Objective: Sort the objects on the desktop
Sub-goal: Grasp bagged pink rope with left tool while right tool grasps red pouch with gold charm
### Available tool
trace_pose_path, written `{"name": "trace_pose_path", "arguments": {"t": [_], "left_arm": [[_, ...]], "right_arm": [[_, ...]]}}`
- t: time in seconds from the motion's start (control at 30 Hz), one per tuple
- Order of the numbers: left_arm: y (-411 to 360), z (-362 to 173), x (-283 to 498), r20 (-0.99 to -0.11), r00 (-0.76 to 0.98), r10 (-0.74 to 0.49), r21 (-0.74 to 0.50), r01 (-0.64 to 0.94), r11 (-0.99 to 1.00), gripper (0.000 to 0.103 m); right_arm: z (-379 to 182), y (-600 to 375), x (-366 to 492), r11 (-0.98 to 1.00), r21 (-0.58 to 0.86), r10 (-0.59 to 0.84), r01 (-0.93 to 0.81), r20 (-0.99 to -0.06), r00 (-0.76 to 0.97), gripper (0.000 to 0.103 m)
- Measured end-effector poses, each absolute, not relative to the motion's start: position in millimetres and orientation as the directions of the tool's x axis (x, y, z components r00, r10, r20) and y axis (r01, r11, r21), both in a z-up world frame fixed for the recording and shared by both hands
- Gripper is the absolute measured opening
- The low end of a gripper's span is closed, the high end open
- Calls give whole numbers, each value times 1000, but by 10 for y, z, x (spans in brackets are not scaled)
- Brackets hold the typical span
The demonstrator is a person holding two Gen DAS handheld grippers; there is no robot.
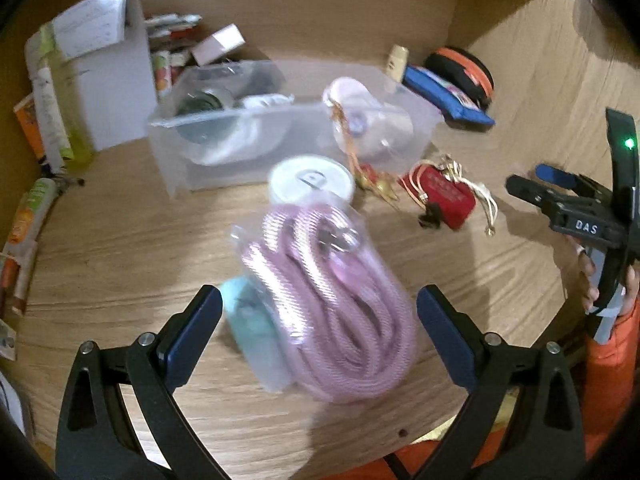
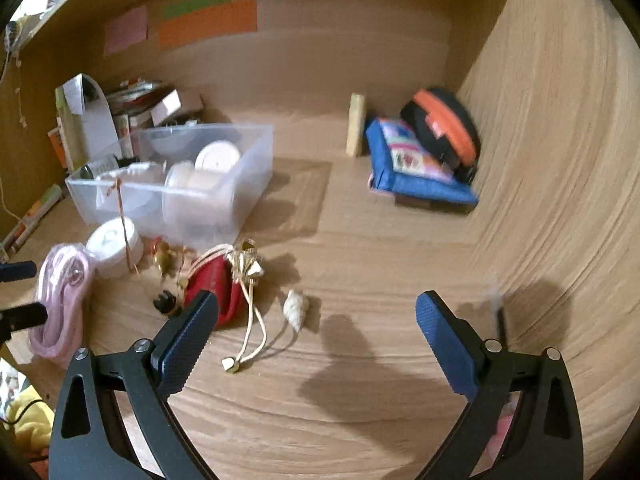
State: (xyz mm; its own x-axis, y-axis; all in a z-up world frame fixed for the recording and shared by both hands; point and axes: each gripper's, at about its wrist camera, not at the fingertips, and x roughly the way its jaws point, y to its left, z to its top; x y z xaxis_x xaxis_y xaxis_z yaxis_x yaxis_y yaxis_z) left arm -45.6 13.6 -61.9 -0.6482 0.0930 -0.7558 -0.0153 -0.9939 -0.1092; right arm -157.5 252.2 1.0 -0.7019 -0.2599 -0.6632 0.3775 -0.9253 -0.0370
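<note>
A bagged coil of pink cord lies on the wooden desk between the fingers of my open left gripper, not clamped; it also shows in the right wrist view. Behind it stand a white round tin and a clear plastic bin holding jars. A red drawstring pouch lies to the right. My right gripper is open and empty above the desk, with the red pouch and a small shell just ahead of its left finger.
A blue pouch and a black-and-orange case sit in the back right corner by the side wall. A white carton, booklets and tubes crowd the left side. A cream block stands against the back wall.
</note>
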Motion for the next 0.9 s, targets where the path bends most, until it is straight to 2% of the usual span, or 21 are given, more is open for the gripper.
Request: {"name": "trace_pose_path", "arguments": {"t": [0.1,0.53,0.6,0.67,0.73,0.9], "left_arm": [[201,-703,-549,-780,-615,116,-132,-20,-991,101],[389,-748,-870,-790,-608,76,-22,-95,-995,101],[452,-759,-896,-799,-597,67,14,-130,-991,101],[527,-784,-917,-806,-590,36,71,-157,-985,101],[586,-827,-933,-813,-583,-4,126,-169,-978,101],[449,-820,-957,-823,-566,45,60,-166,-984,100]], "right_arm": [[-29,2480,-1588,-915,-16,-291,404,-670,-683,99],[-90,2133,-1783,-860,-37,-326,508,-726,-605,97],[-118,2082,-1831,-848,-28,-339,530,-739,-582,91],[-165,2032,-1905,-837,-18,-342,548,-763,-548,78],[-215,1988,-1968,-827,-8,-345,562,-782,-519,71],[-333,1924,-2054,-811,20,-357,585,-809,-467,60]]}}
